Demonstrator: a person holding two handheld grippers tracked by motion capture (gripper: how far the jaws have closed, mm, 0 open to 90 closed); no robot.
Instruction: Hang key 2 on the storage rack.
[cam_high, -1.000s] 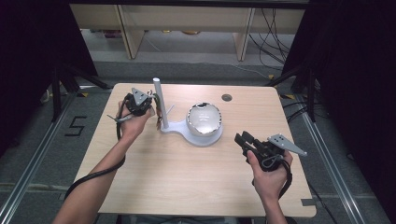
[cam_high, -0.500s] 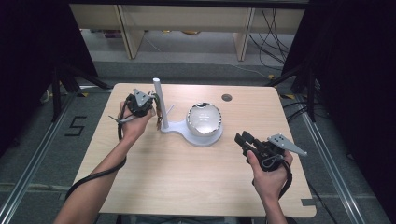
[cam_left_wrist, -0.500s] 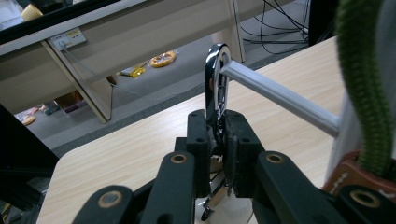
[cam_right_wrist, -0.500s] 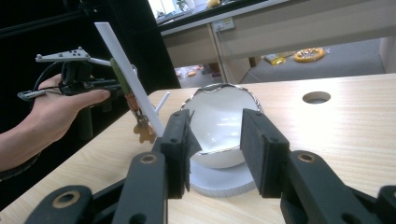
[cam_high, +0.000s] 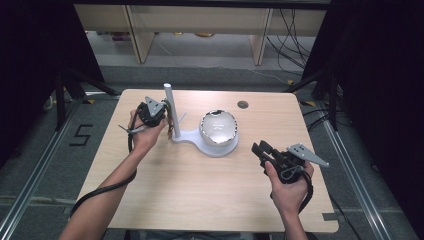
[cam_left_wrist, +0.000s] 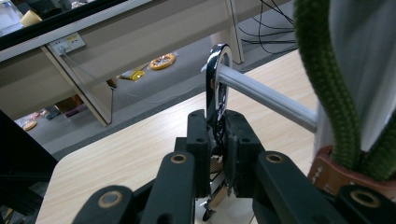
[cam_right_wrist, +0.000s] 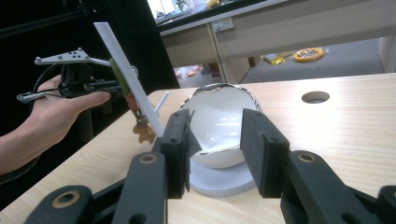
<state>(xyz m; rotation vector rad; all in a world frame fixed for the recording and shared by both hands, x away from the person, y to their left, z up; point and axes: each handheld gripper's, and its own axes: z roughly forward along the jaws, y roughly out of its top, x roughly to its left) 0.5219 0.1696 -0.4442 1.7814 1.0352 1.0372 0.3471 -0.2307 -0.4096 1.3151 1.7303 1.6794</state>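
A white stand (cam_high: 192, 136) has an upright post (cam_high: 169, 107) and a white bowl (cam_high: 218, 127) on its base. In the left gripper view my left gripper (cam_left_wrist: 217, 123) is shut on a chrome carabiner (cam_left_wrist: 216, 77), whose loop sits around a grey peg (cam_left_wrist: 266, 95) of the stand. A green cord (cam_left_wrist: 327, 84) with a brown leather tag (cam_left_wrist: 334, 172) hangs beside it. The left gripper (cam_high: 162, 115) is right at the post. My right gripper (cam_high: 260, 148) rests at the table's right and points at the bowl (cam_right_wrist: 219, 116). Its jaws (cam_right_wrist: 217, 126) stand open with nothing between them.
The light wooden table (cam_high: 200, 190) has a round cable hole (cam_high: 243, 104) at its back right. Beyond the far edge stand wooden furniture legs (cam_high: 137, 35) and loose cables (cam_high: 290, 30) on the floor. Dark curtains flank both sides.
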